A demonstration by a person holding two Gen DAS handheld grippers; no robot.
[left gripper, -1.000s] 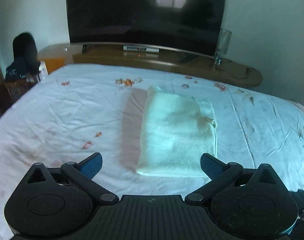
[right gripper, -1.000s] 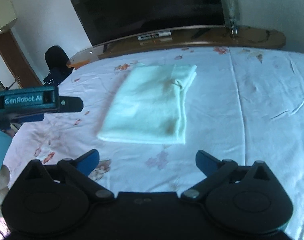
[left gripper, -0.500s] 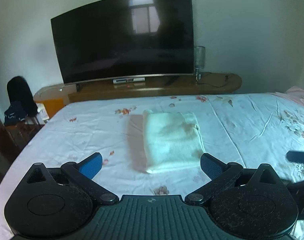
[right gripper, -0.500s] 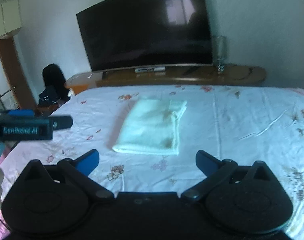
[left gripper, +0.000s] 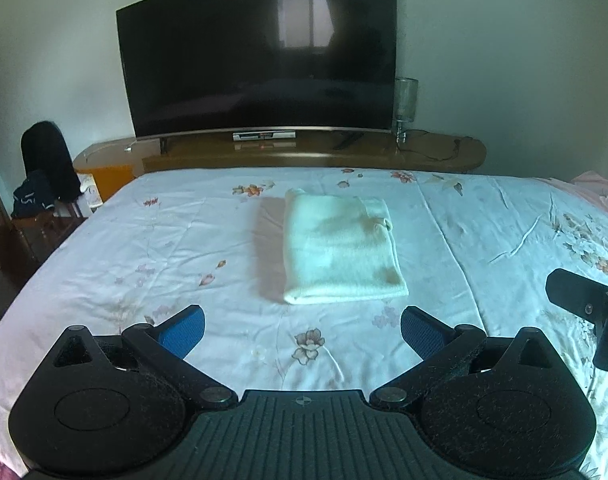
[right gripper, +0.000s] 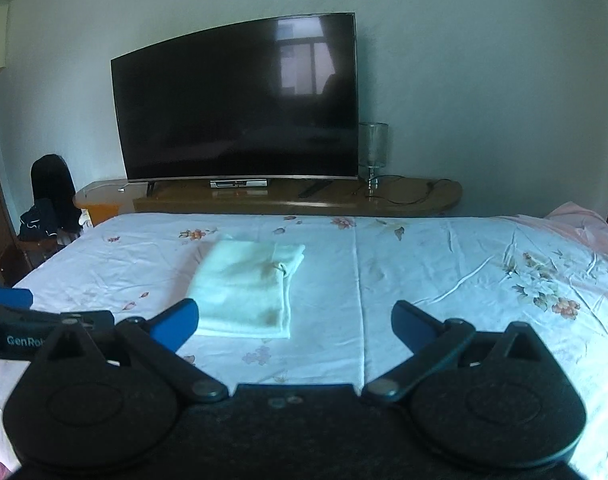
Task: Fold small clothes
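Note:
A pale green garment (left gripper: 340, 246) lies folded into a neat rectangle on the floral bed sheet (left gripper: 163, 248). It also shows in the right wrist view (right gripper: 247, 292). My left gripper (left gripper: 302, 327) is open and empty, held back from the garment's near edge. My right gripper (right gripper: 295, 317) is open and empty, also short of the garment and to its right. Part of the right gripper shows at the right edge of the left wrist view (left gripper: 584, 304), and part of the left gripper shows at the left edge of the right wrist view (right gripper: 35, 324).
A large curved TV (left gripper: 259, 60) stands on a wooden console (left gripper: 304, 152) beyond the bed. A glass lamp (left gripper: 406, 104) stands on the console's right end. A chair with dark clothes (left gripper: 43, 176) stands at the left. A pink cloth (right gripper: 576, 220) lies at the far right.
Both grippers have pulled back and up from the folded garment, so it looks smaller and farther. The garment has not moved. Both jaws have stayed open.

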